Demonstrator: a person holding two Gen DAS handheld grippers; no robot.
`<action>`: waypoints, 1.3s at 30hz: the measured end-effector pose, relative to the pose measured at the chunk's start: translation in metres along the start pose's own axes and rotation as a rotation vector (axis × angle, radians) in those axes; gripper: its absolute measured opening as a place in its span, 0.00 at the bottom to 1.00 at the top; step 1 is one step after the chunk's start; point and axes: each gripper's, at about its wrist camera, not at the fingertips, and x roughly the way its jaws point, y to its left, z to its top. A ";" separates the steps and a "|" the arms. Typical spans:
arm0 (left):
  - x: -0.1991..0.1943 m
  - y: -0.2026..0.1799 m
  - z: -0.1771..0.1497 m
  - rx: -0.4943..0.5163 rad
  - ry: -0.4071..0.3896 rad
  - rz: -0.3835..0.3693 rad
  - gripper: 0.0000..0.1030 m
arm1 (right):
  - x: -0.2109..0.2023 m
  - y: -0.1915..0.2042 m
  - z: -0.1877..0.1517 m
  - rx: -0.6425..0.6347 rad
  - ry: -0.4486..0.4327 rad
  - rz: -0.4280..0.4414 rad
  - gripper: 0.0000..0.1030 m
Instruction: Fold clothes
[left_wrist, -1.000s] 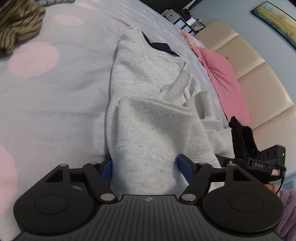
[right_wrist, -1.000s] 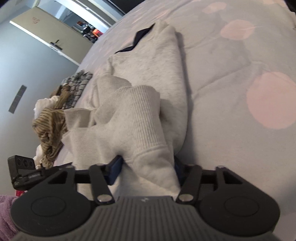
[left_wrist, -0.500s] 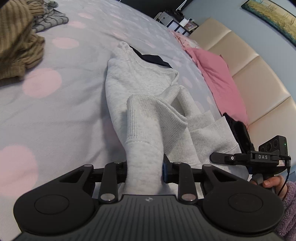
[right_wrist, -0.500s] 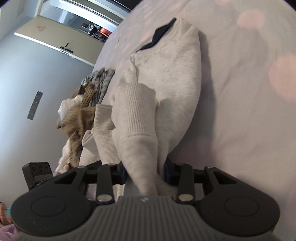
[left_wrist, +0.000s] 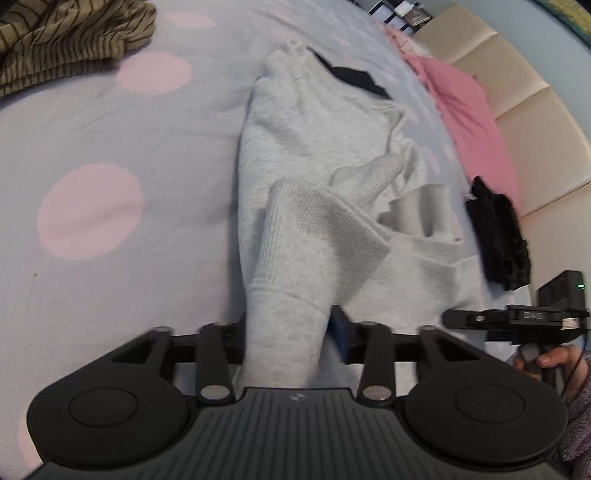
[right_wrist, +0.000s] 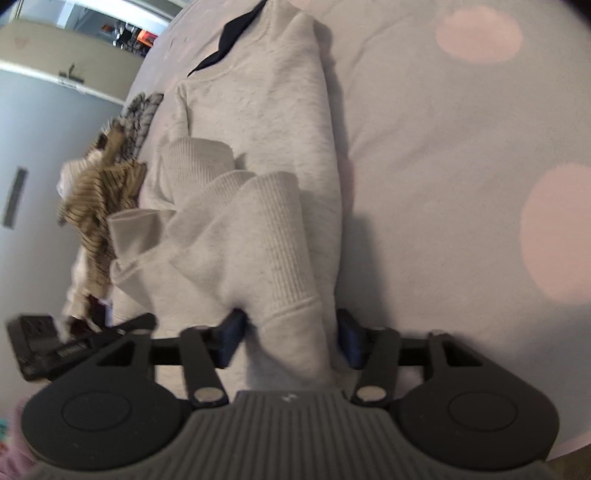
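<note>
A light grey sweatshirt (left_wrist: 306, 147) lies lengthwise on a grey bedspread (left_wrist: 110, 129) dotted with pink circles, its dark-lined neckline at the far end, toward 12 o'clock in both views. Its ribbed hem end is bunched and lifted toward the cameras.

The left gripper (left_wrist: 286, 332) has its blue-padded fingers set on either side of a gathered fold of the hem; the right pad stands slightly off the cloth (the left pad is mostly hidden behind the fabric), so whether it truly pinches cannot be told. The right gripper (right_wrist: 290, 332) likewise straddles the opposite corner of the ribbed hem, with a visible gap between the fabric and its right pad, the jaws spread partway.

In the left wrist view, a brown striped garment (left_wrist: 66, 40) lies at 10 o'clock, a pink pillow (left_wrist: 469, 122) at 2 o'clock against a beige padded headboard (left_wrist: 517, 85), and a black cloth item (left_wrist: 498, 240) at 3 o'clock. The person's right hand (left_wrist: 557, 365) grips its handle at 4 o'clock.

In the right wrist view, the striped garment (right_wrist: 99, 199) sits at 9 o'clock, heaped with other clothes.
</note>
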 end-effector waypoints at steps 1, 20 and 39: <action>-0.002 -0.002 0.001 0.015 -0.007 0.019 0.54 | -0.003 0.006 -0.001 -0.050 -0.012 -0.035 0.65; 0.019 -0.026 0.033 0.127 -0.125 0.079 0.69 | -0.014 0.029 0.034 -0.293 -0.210 -0.235 0.73; 0.035 -0.012 0.057 0.101 -0.127 0.077 0.68 | 0.006 0.024 0.053 -0.362 -0.247 -0.323 0.82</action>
